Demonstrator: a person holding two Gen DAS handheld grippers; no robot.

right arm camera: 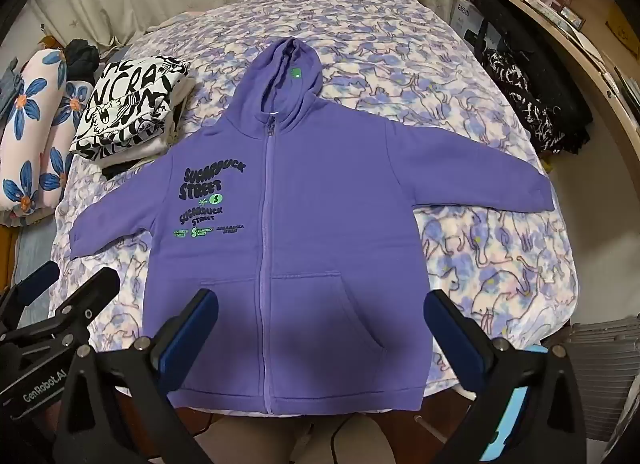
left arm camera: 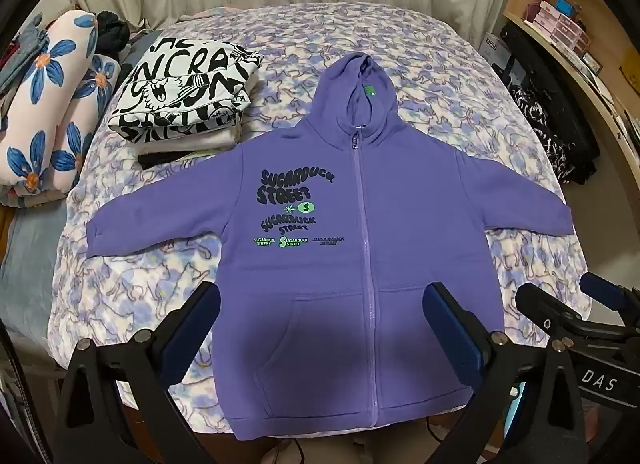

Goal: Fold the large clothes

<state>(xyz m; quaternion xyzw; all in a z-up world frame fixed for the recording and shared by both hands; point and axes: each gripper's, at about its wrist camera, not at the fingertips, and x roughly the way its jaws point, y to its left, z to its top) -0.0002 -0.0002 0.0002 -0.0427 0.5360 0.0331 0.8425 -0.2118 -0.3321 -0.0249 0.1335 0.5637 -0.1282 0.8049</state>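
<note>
Two open grippers (left arm camera: pixel 320 304) (right arm camera: pixel 320 308), one purple hoodie (left arm camera: pixel 360 224)

Each black plastic left gripper (left arm camera: pixel 322 314) and right gripper (right arm camera: pixel 322 320) had dark blue pads, silver screws; white "DAS" lettering sat at four o'clock.

I see a purple hoodie (left arm camera: pixel 400 224) with a lighter purple zip, dark navy lettering and small green logos on its chest, plus a green tag in the hood. The blanket (left arm camera: pixel 420 56) under it is white with blue and lilac cat outlines. The folded top (left arm camera: pixel 188 92) on the pile is white with bold black lettering. The pillow (left arm camera: pixel 48 96) is pale pink with blue flowers, orange-centred. My jaws show black arms with blue pads.
</note>
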